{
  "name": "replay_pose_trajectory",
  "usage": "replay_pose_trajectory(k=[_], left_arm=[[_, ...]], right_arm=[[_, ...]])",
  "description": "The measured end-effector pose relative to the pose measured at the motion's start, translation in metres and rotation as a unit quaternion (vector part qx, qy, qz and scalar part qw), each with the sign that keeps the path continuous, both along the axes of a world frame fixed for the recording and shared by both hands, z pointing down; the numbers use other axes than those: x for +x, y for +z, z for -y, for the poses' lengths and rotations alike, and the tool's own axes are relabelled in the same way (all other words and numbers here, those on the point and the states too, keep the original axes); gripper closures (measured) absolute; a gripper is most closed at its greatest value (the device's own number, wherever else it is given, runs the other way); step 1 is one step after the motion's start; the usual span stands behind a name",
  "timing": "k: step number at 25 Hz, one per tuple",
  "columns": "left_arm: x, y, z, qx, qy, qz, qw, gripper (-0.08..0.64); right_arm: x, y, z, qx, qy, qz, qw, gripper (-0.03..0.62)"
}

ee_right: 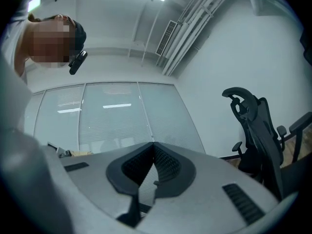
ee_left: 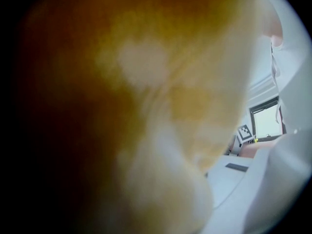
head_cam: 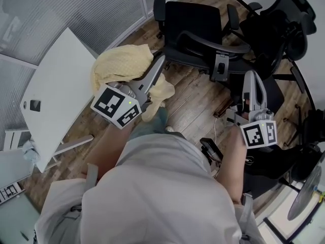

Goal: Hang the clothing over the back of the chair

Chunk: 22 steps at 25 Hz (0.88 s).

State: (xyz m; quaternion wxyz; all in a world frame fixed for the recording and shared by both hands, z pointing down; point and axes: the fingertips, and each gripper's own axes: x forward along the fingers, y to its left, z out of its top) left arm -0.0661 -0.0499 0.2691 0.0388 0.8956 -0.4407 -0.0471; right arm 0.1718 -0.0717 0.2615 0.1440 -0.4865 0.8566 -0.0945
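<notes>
- While the person (head_cam: 162,187) stands on the wooden floor (head_cam: 198,93), a white table (head_cam: 56,75) fills the left of the head view, with a small dark object (head_cam: 34,104) near its left edge.
- Just past the table's right edge, the yellow clothing (head_cam: 124,65) hangs bunched in the air, off the floor and apart from every chair.
- The left tool (head_cam: 160,64) points roughly level toward the chairs with its jaws closed on the clothing. Cloth drapes over both its sides, and one fold hangs below it.
- In the left gripper view the clothing (ee_left: 146,106) lies blurred across nearly the whole lens and hides the jaws. Only a pale strip of room shows at the right.
- Ahead of the left tool stands a black chair (head_cam: 195,24) with armrests, near the clothing but not touching it.
- The right tool (head_cam: 252,80) is held further right, well apart from the clothing.
- In the right gripper view the right tool (ee_right: 152,147) has its jaws pressed together at the tips, gripping nothing. A glass wall (ee_right: 107,116) stands behind them, and a high-backed chair (ee_right: 256,130) is at the right.
- More black chairs (head_cam: 284,24) crowd the top right corner of the head view.
</notes>
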Motion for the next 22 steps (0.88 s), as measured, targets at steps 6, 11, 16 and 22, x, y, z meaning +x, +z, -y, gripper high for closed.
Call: replay_pose_trajectory(k=[6, 11, 16, 22], left_arm=[[0.011, 0.004, 0.034, 0.002, 0.032, 0.019, 0.9993, 0.525], [0.012, 0.006, 0.066, -0.003, 0.059, 0.014, 0.9982, 0.523], [0.016, 0.009, 0.092, -0.007, 0.089, 0.007, 0.9960, 0.525], [0.016, 0.010, 0.121, -0.010, 0.120, 0.001, 0.9928, 0.525]], right_arm=[[-0.003, 0.000, 0.032, 0.000, 0.016, 0.005, 1.000, 0.571], [-0.011, -0.004, 0.060, 0.005, 0.026, 0.004, 1.000, 0.571], [-0.016, -0.003, 0.083, 0.003, 0.041, 0.000, 0.999, 0.571], [-0.021, -0.012, 0.106, 0.029, 0.030, 0.025, 0.999, 0.571]])
